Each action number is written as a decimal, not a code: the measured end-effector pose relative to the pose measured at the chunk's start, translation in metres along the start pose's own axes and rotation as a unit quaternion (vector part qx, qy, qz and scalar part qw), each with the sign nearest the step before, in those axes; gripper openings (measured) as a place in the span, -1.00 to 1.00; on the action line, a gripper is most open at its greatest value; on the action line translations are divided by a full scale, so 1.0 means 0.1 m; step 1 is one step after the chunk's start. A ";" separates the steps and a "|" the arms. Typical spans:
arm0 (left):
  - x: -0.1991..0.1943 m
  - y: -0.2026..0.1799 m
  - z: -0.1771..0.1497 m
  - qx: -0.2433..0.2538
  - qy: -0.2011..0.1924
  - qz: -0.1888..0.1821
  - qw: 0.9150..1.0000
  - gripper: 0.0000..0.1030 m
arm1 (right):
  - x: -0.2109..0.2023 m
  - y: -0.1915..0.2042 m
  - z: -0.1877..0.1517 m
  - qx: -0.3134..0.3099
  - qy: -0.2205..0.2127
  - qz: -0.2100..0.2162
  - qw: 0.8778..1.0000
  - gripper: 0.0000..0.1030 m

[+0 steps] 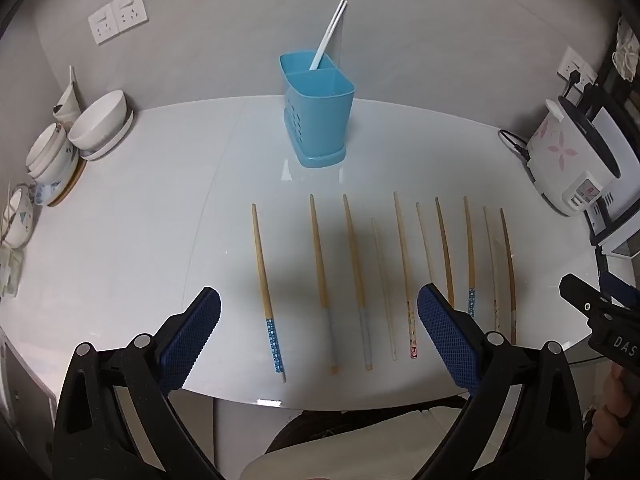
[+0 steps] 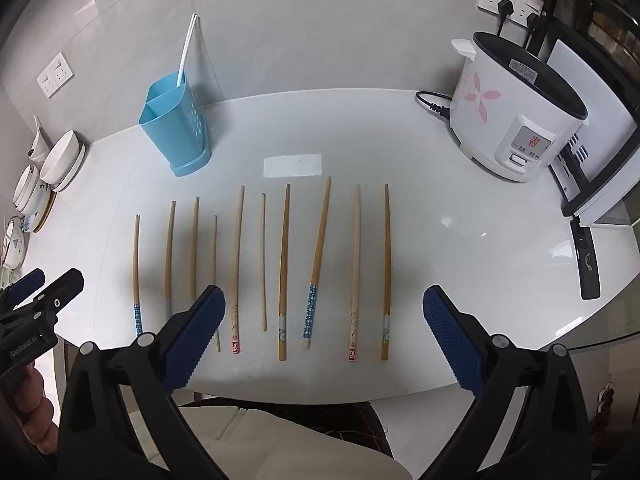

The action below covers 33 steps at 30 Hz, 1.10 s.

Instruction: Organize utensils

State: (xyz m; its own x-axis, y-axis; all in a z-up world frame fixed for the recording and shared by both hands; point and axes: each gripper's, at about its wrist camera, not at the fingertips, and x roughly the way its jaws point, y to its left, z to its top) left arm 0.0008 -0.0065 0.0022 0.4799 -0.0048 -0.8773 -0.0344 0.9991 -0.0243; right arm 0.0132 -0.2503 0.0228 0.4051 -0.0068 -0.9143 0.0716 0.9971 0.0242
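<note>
Left gripper (image 1: 319, 334): its two blue pads are standing wide apart and holding nothing; it is hanging over the near edge of the table, above the sticks at the 9 o'clock end of the row
Right gripper (image 2: 324, 334): its pads are spread wide too, with nothing between them; it is hanging over the sticks at the 3 o'clock end of the row
Chopsticks (image 2: 284, 264): ten are lying flat on the white table (image 2: 460, 240), side by side, thin tips pointing to 12 o'clock; some are showing blue dotted ends, some red ends
Blue holder (image 1: 320, 112): standing upright at 12 o'clock from the row, well apart from it; it is showing two pockets
White chopsticks (image 1: 329, 32): a pair is leaning in the holder's back pocket; the front pocket looks bare
Rice cooker (image 2: 516, 112): sitting at 2 o'clock, white with pink flowers
Bowls (image 1: 100, 124): sitting stacked at 10 o'clock by the wall
</note>
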 end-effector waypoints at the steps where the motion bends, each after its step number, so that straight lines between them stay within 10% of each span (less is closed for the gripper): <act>1: 0.00 0.00 0.00 -0.001 0.001 0.000 1.000 0.88 | 0.03 0.02 -0.01 0.000 0.001 0.000 1.000 0.85; 33: 0.03 0.02 -0.02 -0.007 0.005 -0.006 1.000 0.88 | 0.08 0.01 -0.02 0.001 0.005 0.002 1.000 0.85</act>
State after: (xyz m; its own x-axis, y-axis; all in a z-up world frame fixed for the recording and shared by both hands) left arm 0.0003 -0.0042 -0.0020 0.4723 -0.0169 -0.8813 -0.0413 0.9983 -0.0413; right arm 0.0144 -0.2490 0.0151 0.3963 -0.0018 -0.9181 0.0708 0.9971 0.0286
